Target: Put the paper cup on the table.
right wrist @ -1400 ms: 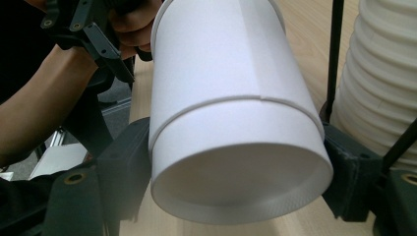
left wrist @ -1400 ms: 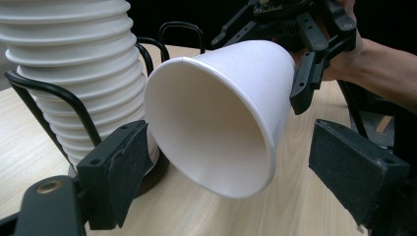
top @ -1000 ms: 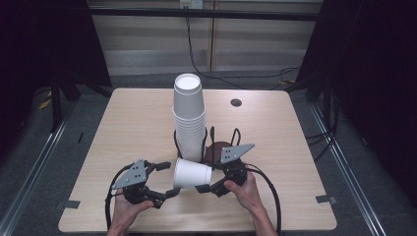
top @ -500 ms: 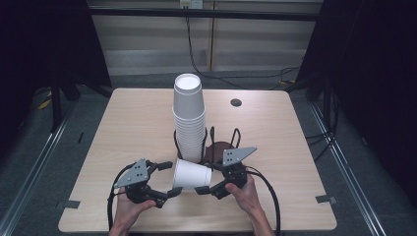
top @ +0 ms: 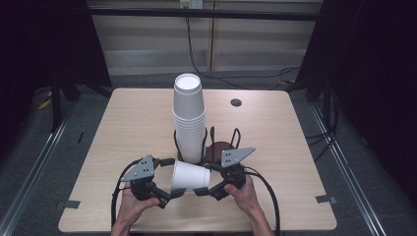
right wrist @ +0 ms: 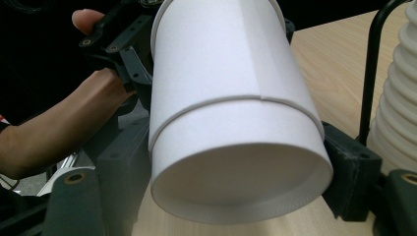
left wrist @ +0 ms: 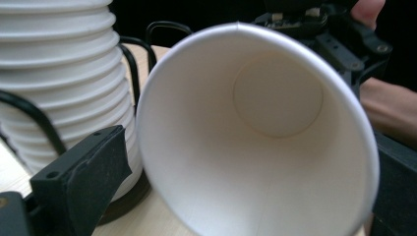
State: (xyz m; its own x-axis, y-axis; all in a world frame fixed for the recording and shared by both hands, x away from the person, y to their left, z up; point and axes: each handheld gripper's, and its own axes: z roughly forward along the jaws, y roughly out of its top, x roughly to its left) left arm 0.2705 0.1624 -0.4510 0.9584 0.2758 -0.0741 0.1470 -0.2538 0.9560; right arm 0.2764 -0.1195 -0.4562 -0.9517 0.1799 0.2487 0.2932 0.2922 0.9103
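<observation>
A white paper cup (top: 189,176) lies level just above the table's near edge, mouth toward my left gripper (top: 169,179), base toward my right gripper (top: 207,179). My right gripper (right wrist: 236,167) is shut on the cup's (right wrist: 231,123) base end, a black jaw pressing each side. A second rim rings the cup halfway along, like one cup nested in another. My left gripper (left wrist: 248,152) has just been opening; its jaws stand open on either side of the cup's (left wrist: 255,137) rim, the left jaw clear of it. Behind stands a tall stack of white cups (top: 189,118).
The stack sits in a black wire holder (top: 231,140) with a brown base at the table's middle. A small dark round hole (top: 236,102) marks the far right of the tabletop. A person's hands hold both grippers at the near edge. Cables trail from them.
My left gripper's jaws have spread apart from the cup's rim. The cup stays level in my right gripper, and both hands have hardly shifted.
</observation>
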